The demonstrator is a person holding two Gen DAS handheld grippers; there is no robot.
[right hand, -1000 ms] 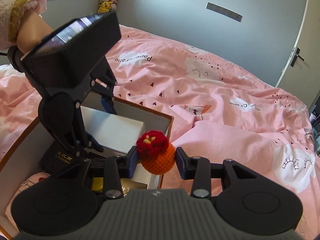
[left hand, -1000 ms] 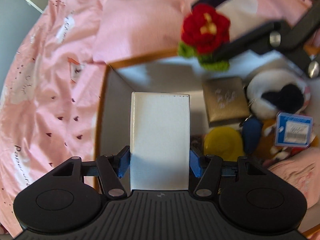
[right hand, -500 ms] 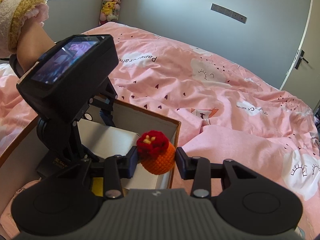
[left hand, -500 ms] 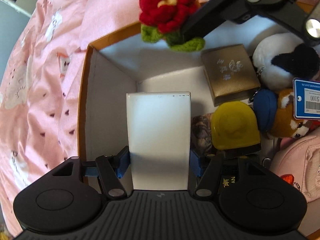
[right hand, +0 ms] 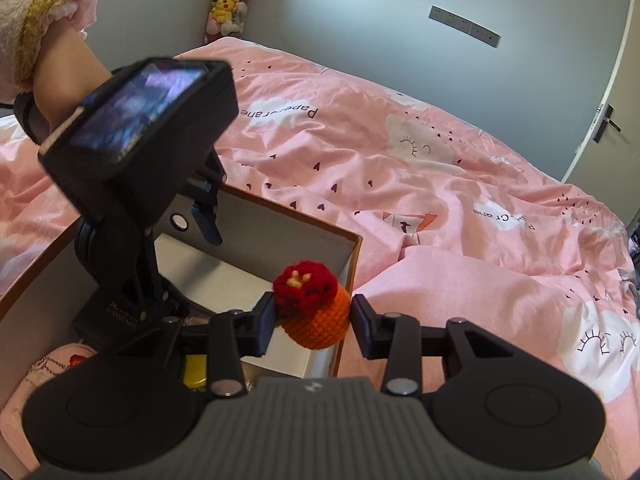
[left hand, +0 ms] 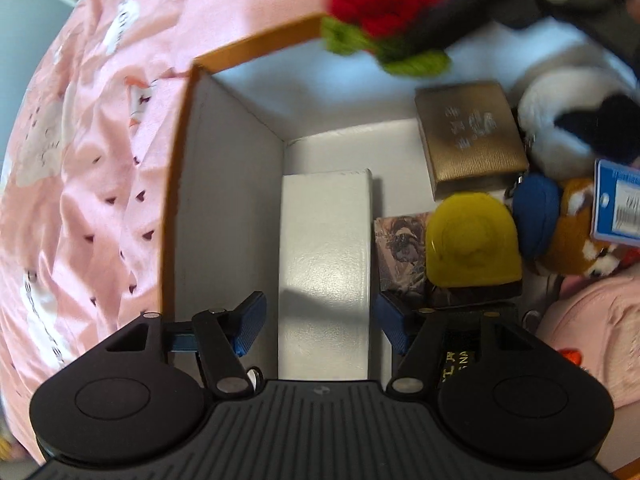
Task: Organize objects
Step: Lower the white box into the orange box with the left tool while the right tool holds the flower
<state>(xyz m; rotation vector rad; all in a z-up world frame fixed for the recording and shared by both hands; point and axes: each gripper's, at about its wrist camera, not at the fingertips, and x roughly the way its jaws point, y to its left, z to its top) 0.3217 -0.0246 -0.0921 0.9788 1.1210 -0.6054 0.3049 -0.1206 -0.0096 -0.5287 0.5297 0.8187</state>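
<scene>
Sorting keepsakes into a storage box (left hand: 176,216) on a pink bedspread (right hand: 440,184).
Inside the box, against its left wall, lies a plain white rectangular box (left hand: 324,264), smooth and faintly glossy; the left gripper (left hand: 320,320) straddles it with blue pads spread wide, clear of both sides, holding nothing. Right of the white box sit a patterned card, a yellow disc (left hand: 472,240), a gold box (left hand: 468,136) and plush toys (left hand: 576,120). Above the box's far rim, the right gripper (right hand: 314,322) is closed on a crocheted flower (right hand: 310,304): red petals, yellow centre, orange base, green leaves underneath.
</scene>
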